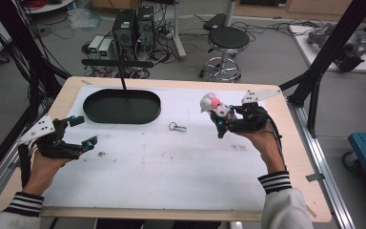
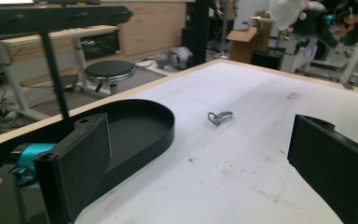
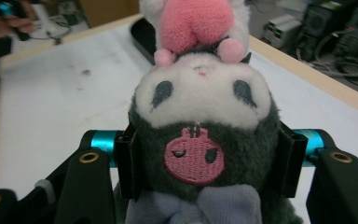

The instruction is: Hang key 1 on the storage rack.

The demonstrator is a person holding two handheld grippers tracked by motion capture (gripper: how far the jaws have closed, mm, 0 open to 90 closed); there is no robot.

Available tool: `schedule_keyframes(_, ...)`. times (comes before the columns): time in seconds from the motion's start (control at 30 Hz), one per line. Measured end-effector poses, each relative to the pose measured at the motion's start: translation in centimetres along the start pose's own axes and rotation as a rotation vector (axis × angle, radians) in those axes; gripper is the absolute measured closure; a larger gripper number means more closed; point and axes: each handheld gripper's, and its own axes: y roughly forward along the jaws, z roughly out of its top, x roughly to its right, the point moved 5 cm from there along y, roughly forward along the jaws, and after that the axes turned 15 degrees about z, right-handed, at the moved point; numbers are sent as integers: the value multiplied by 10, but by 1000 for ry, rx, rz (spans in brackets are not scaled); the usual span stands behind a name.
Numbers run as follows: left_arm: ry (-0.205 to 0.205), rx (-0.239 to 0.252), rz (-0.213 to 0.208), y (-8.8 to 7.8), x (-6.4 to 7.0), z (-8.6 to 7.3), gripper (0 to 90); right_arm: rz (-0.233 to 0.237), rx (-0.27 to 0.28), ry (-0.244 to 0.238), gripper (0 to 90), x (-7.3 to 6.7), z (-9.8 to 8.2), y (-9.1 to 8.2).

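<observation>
Right gripper [image 1: 221,120] jaws clamp the plush toy [image 3: 203,135], its embroidered face clear in the right gripper view; left gripper [image 1: 78,131] jaws wide, empty.

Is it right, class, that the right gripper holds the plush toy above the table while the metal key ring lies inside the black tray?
Not quite. The metal key ring lies on the white table surface, outside the black tray, as the high view shows. The rest stands: the right gripper holds the plush toy above the table.
</observation>
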Motion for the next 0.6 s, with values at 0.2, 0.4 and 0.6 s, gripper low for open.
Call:
schedule_keyframes(0.2, 89, -55, -92, 12, 18, 16, 65, 89, 12, -54, 417, -22, 10, 9)
schedule_keyframes(0.4, 80, -57, -134, 20, 28, 27, 65, 149, -9, -94, 416, -35, 13, 20)
schedule_keyframes(0.6, 83, -74, -194, 30, 41, 36, 65, 211, -51, -123, 416, -48, 16, 38)
